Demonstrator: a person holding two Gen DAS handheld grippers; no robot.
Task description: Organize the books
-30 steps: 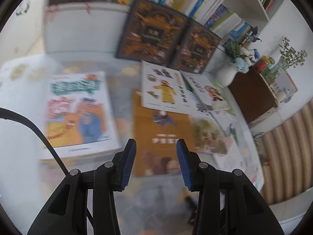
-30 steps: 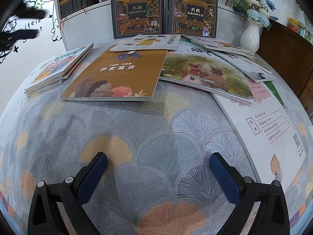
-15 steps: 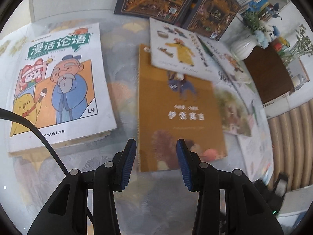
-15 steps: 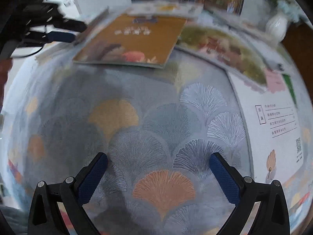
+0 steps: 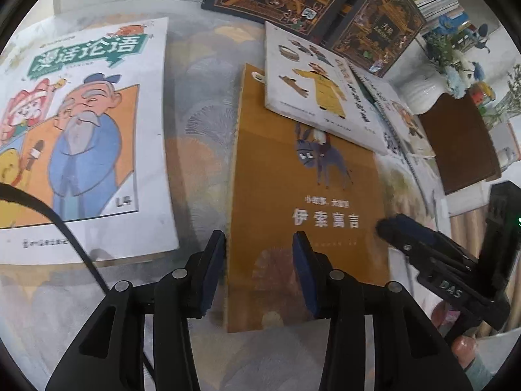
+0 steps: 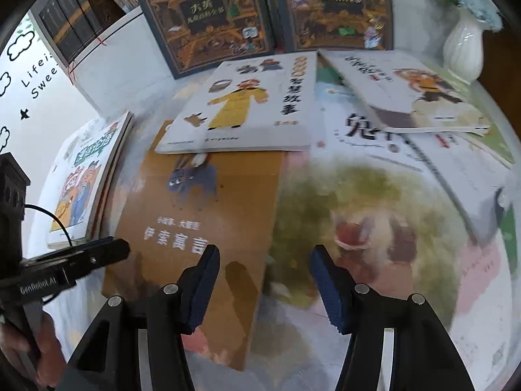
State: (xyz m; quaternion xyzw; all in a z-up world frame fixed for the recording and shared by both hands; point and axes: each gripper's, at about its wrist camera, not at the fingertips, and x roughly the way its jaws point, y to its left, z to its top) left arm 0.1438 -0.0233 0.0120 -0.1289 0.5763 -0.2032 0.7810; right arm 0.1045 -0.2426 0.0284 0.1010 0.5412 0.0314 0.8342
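Observation:
An orange book with a donkey on its cover point(image 5: 306, 202) point(image 6: 202, 221) lies flat on the patterned table. My left gripper point(image 5: 259, 247) is open and empty, hovering over the book's near left edge. My right gripper point(image 6: 263, 259) is open and empty above the book's right edge; it also shows in the left wrist view point(image 5: 433, 251). A white book with a yellow-robed figure point(image 5: 322, 94) point(image 6: 247, 104) overlaps the orange book's far end. A stack topped by a cartoon sage book point(image 5: 81, 130) point(image 6: 84, 176) lies to the left.
Two dark ornate books point(image 6: 208, 13) stand against the white shelf at the back. More picture books point(image 6: 374, 215) spread to the right of the orange one. A white vase with flowers point(image 6: 462, 45) and a brown cabinet point(image 5: 462, 143) stand at the far right.
Both grippers have moved forward and down over the orange book. The right gripper's jaws have narrowed, and it has come into the left wrist view.

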